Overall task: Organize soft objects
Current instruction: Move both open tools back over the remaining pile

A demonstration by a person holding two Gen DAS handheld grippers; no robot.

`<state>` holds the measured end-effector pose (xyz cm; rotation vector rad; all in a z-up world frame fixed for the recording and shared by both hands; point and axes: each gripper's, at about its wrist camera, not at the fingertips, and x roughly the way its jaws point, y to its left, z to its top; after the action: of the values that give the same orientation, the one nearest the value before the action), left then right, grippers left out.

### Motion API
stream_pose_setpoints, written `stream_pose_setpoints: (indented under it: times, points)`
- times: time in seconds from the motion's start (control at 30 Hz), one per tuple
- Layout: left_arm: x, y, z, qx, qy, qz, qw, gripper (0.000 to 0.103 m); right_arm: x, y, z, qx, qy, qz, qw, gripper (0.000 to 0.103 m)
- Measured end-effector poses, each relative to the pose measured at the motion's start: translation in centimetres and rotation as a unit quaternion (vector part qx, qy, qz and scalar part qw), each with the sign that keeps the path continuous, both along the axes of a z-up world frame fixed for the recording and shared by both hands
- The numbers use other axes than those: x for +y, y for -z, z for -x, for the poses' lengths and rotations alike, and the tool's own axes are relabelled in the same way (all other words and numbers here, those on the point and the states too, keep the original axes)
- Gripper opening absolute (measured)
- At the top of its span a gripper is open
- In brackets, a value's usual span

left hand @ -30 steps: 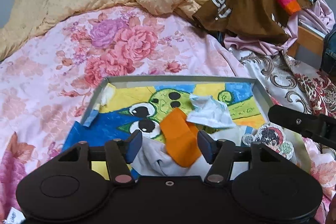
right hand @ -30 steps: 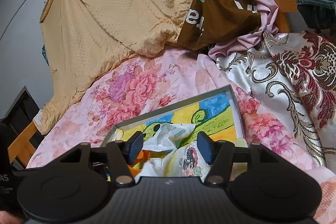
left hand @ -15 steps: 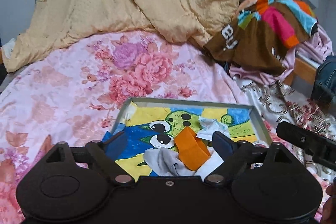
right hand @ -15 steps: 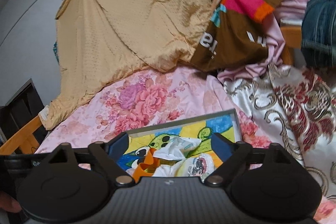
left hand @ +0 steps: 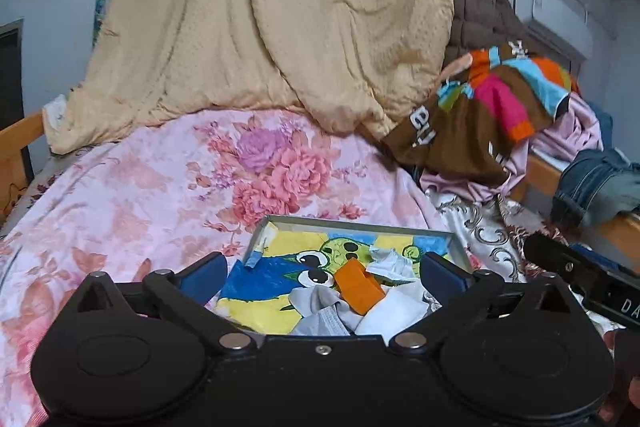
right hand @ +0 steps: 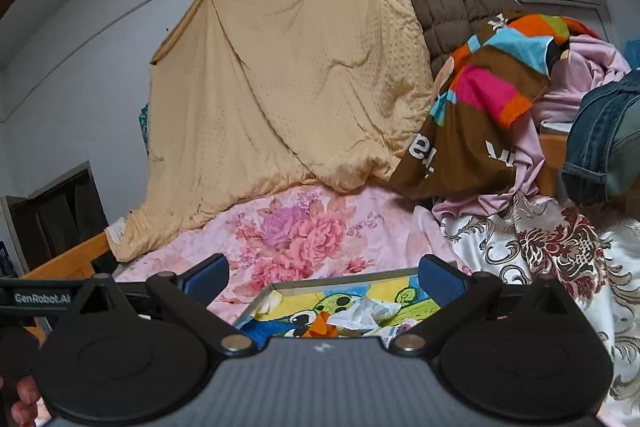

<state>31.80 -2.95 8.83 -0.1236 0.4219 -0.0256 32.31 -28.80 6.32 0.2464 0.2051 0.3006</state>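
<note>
Your left gripper (left hand: 322, 277) has jaws spread wide, holding nothing; same for your right gripper (right hand: 323, 281). Orange cloth (left hand: 359, 291), white crumpled cloth (left hand: 390, 265) and grey cloth (left hand: 320, 311) sit in the tray (left hand: 352, 223) just ahead, between the fingers.

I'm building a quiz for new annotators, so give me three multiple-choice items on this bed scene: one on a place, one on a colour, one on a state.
1. Where do the small cloth items lie?
A. in the tray with the cartoon lining
B. on the tan blanket
C. on the jeans

2. What colour is the folded cloth beside the crumpled white piece?
A. green
B. orange
C. black

3. How does the left gripper stand?
A. shut on a cloth
B. open, holding nothing
C. shut, empty

Answers: 1 A, the pile sits inside the tray; 2 B, the orange cloth is plainly orange; 3 B, the left gripper has its blue pads wide apart.
</note>
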Motion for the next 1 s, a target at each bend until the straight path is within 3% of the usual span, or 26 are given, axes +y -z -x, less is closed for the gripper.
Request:
stream_pose_setpoints:
  times: [0.43, 0.73, 1.0]
  points:
    - [1.6, 0.3, 8.2, -0.033, 0.005, -0.011, 0.9994, 0.102, 2.9, -0.6, 7.0, -0.021, -0.017, 0.045, 0.999, 0.103]
    - [2.8, 2.0, 11.5, -0.022, 0.004, -0.006, 0.9997, 0.102, 5.3, 1.2, 10.4, -0.009, -0.026, 0.092, 0.995, 0.103]
    - [3.2, 3.9, 12.8, -0.016, 0.017, -0.033, 0.9992, 0.102, 6.9, 3.6, 12.3, 0.026, -0.042, 0.117, 0.992, 0.103]
